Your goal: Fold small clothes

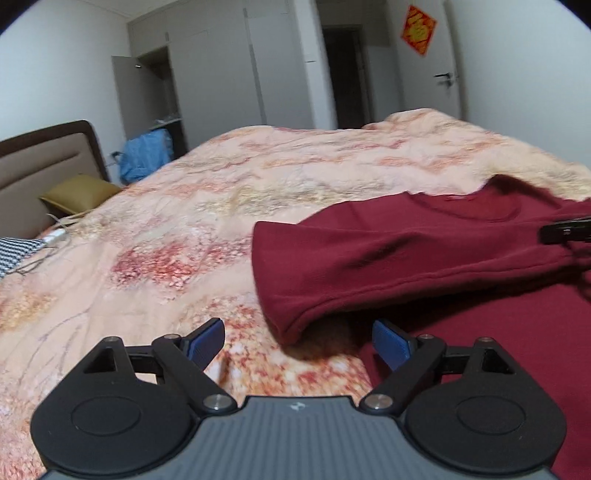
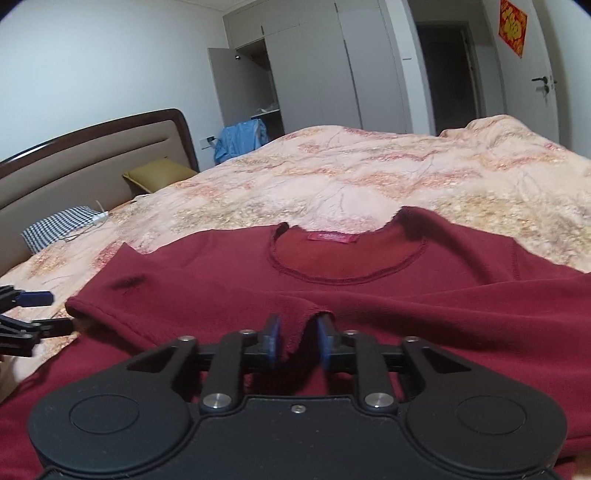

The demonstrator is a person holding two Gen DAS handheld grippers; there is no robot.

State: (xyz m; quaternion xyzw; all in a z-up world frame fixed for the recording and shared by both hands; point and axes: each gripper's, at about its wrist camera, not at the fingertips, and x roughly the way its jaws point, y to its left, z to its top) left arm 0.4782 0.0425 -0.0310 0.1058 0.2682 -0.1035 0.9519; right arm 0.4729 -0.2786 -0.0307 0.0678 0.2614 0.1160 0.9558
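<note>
Two claws, one per hand, both angled downward over the bed [image 2: 369, 173]; left claw [image 1: 297, 341] nearest in its own view, blue pads spread wide with nothing between them, hovering just short of the folded-over sleeve edge of one dark red top [image 2: 369, 295]; right claw [image 2: 297, 341] with pads partly apart, a small peak of the sleeve's hem standing between them, cloth close to both pads, firm pinch not certain; left claw's tips seen again at the left edge of the right view, just beside the same fold. Beyond, one round neckline with one red label [image 2: 333, 238], top lying flat on one floral peach quilt. Farther off: one olive pillow [image 2: 159, 175], one checked cushion [image 2: 61, 227], one padded headboard [image 2: 85, 162], one blue garment [image 2: 240, 142], one open wardrobe [image 2: 314, 66], one door with red paper decoration [image 2: 513, 27].
</note>
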